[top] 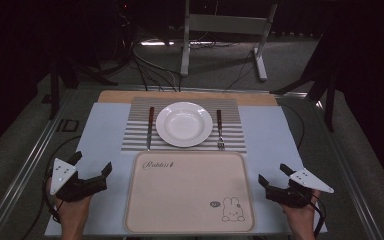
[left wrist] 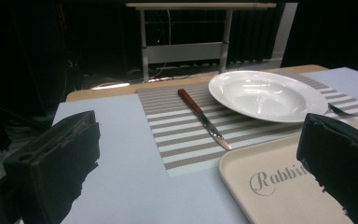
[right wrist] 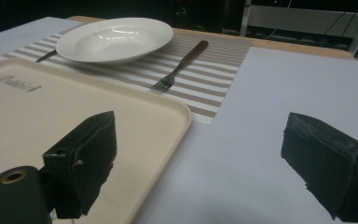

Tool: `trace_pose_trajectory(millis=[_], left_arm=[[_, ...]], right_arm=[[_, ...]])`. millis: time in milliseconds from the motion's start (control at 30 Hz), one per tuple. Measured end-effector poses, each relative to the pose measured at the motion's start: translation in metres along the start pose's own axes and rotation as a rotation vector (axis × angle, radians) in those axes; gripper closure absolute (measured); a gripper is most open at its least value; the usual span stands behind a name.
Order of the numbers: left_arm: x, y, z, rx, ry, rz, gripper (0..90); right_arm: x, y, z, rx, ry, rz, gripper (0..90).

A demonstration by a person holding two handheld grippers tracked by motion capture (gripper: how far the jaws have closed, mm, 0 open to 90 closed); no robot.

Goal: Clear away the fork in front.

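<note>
Beige rectangular plastic tray [top: 190,192]: script word "Rabbit" [top: 158,164] near its far-left corner; a small dark oval label [top: 216,203], unreadable, beside the rabbit drawing [top: 233,210] at its near-right corner. Letters "ID" [top: 68,125] mark the floor left of the surface.

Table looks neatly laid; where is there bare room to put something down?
The cream tray is bare. Pale strips of table flank the striped placemat on both sides. The placemat is crowded: white plate, knife, fork. Open left gripper and right gripper flank the tray.
</note>
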State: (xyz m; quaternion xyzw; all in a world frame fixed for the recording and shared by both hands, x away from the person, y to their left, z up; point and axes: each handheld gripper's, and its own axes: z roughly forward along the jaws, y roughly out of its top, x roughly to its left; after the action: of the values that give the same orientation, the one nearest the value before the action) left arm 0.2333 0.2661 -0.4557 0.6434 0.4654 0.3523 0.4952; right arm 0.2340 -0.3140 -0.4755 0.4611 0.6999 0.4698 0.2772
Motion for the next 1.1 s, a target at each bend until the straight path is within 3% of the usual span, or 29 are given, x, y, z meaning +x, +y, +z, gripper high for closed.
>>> trace_pose_trajectory(millis=[400,733,1100], left_arm=[[0.003,-0.003,0.001,0.014,0.022,-0.014,0.0],[-0.001,-0.003,0.003,0.024,0.021,0.009,0.0],[-0.001,-0.003,0.005,0.03,0.025,0.01,0.0]], right_arm=[[0.006,0.029,0.001,-0.004,0.013,-0.044,10.7],[0.009,0.057,0.009,-0.002,0.013,-0.075,10.6],[0.009,0.077,0.022,-0.002,0.026,-0.048,10.6]])
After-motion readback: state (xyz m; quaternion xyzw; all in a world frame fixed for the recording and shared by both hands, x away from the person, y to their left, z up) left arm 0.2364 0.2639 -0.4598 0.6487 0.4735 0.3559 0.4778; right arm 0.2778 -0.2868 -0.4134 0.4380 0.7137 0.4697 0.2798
